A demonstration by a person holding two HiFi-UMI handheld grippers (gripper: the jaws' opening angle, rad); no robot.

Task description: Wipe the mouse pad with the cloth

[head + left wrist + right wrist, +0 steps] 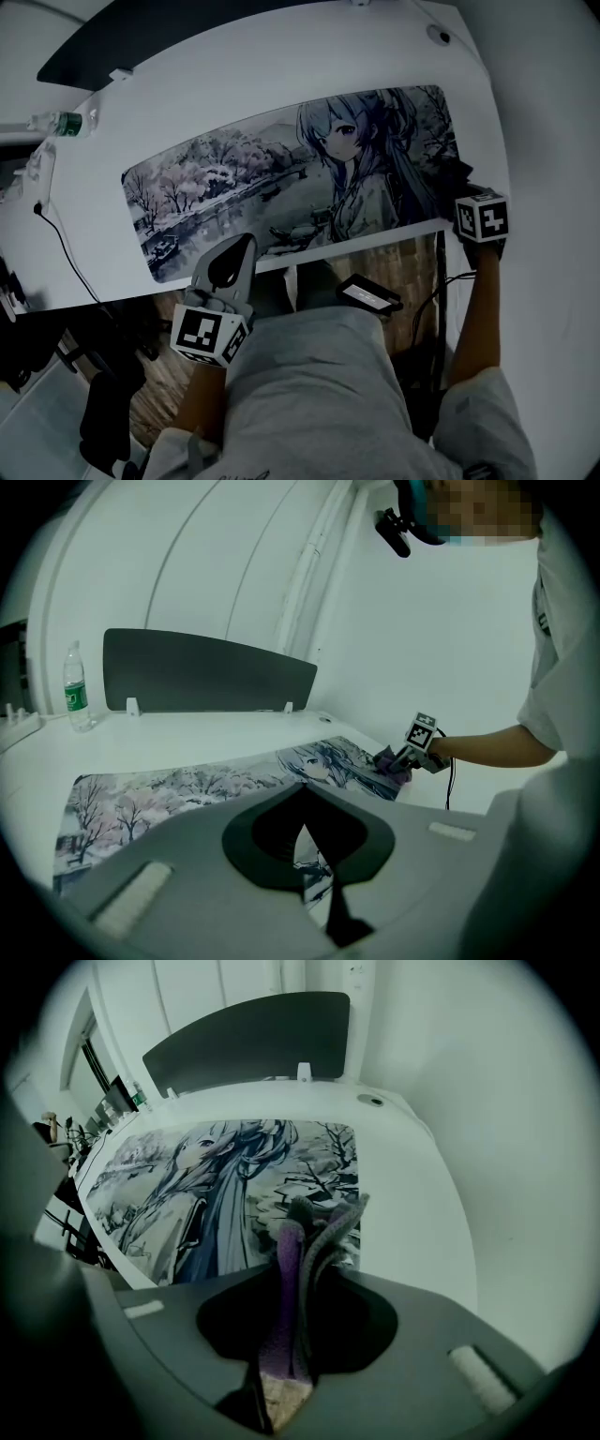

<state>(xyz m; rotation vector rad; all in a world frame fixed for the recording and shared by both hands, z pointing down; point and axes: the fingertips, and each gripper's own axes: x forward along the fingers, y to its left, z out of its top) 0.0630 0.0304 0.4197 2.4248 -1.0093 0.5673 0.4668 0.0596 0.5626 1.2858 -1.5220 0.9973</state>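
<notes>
Illustrated mouse pad (281, 178) — flat, purple cloth (298, 1241) bunched

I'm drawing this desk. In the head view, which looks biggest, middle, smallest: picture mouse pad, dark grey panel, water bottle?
1. Long printed mouse pad with a cartoon girl.
2. Dark grey desk panel, cut off at top.
3. Clear plastic water bottle, green label.

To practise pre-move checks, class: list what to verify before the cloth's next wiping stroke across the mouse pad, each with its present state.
Cloth clamped in right gripper: ok.
Cloth at the mouse pad's right end: ok.
Nothing lying on the pad: ok.
Left gripper, shut and empty, pressing the pad's near edge: cannot tell.
Bottle off the pad, at the desk's far left: ok.
</notes>
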